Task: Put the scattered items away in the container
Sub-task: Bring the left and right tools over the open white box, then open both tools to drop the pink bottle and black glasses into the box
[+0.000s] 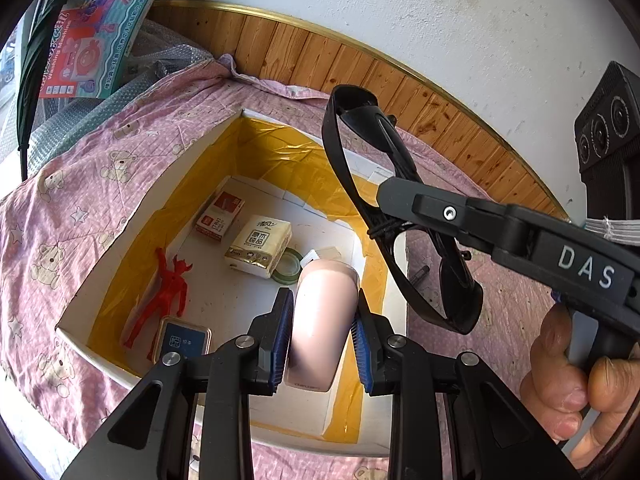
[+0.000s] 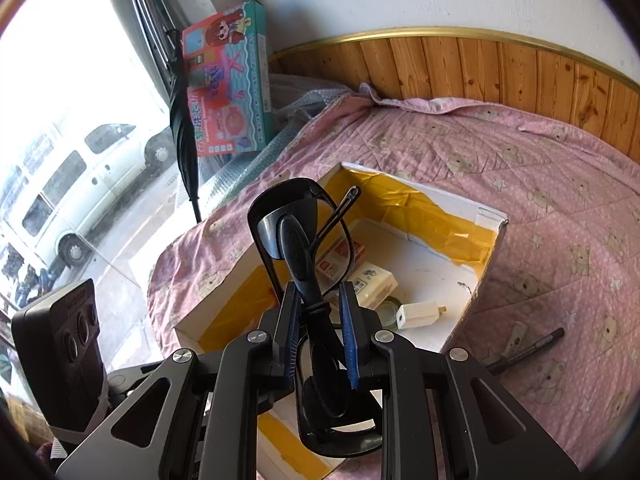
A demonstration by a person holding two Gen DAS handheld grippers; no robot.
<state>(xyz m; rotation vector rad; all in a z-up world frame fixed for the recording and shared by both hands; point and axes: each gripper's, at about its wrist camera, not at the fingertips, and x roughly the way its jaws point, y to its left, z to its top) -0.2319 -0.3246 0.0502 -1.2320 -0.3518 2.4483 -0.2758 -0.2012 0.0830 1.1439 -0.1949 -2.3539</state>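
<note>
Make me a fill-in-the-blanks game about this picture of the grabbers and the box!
1. The right gripper holds a pair of black ____.
2. The toy figure lying in the box is coloured ____.
3. The left gripper is shut on a ____ tube.
4. The pen lies on the pink cloth, ____ the box.

Missing words: glasses; red; pink; outside

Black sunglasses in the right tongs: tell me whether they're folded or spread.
Partly spread. On the black plastic sunglasses, clamped in the right tongs, one thin temple arm angles outward over the white cardboard box.
</note>
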